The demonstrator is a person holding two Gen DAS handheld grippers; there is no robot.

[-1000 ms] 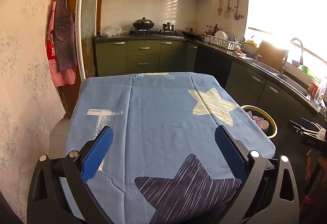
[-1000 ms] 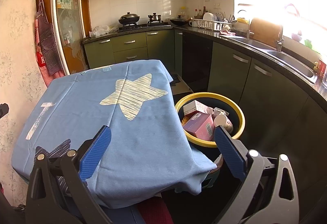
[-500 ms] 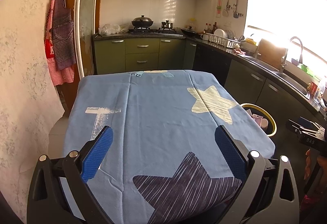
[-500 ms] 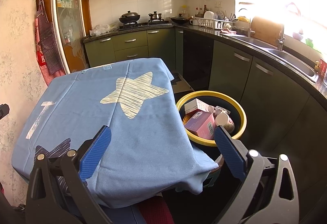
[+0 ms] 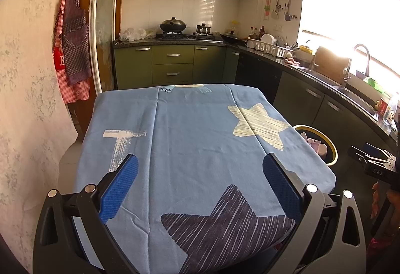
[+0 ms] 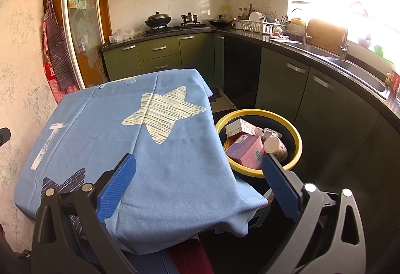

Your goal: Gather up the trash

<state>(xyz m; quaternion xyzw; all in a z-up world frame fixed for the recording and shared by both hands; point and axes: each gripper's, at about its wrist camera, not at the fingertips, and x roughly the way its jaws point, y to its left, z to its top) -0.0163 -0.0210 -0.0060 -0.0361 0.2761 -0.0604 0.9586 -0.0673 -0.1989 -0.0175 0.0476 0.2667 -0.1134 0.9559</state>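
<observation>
Both cameras drift a touch, and that is about all that has changed in the last second: the left view has eased back a little, so more of the blue cloth shows over the desk, and the right view has nudged so the bin sits slightly nearer the frame's centre. Nothing has been picked up or dropped in that time

Left tongs spread wide, nothing between the blue pads, hanging over the near edge of the desk. Right tongs just as wide and just as empty, looking down past the cloth's drooping corner

Where is the trash? Already in the bin, the yellow-rimmed one on the floor at about three o'clock of the desk, right against the cloth's edge. Inside it, a pink box, a white carton behind it at twelve o'clock, a pale cup on its side at three o'clock of the box, and some crumpled scraps

On the desk itself, not one loose item in either view, only the printed stars. My read: the collecting looks finished or very nearly so, with both tongs idling and no target left on top. Anything hidden beyond the far edge, I cannot tell
</observation>
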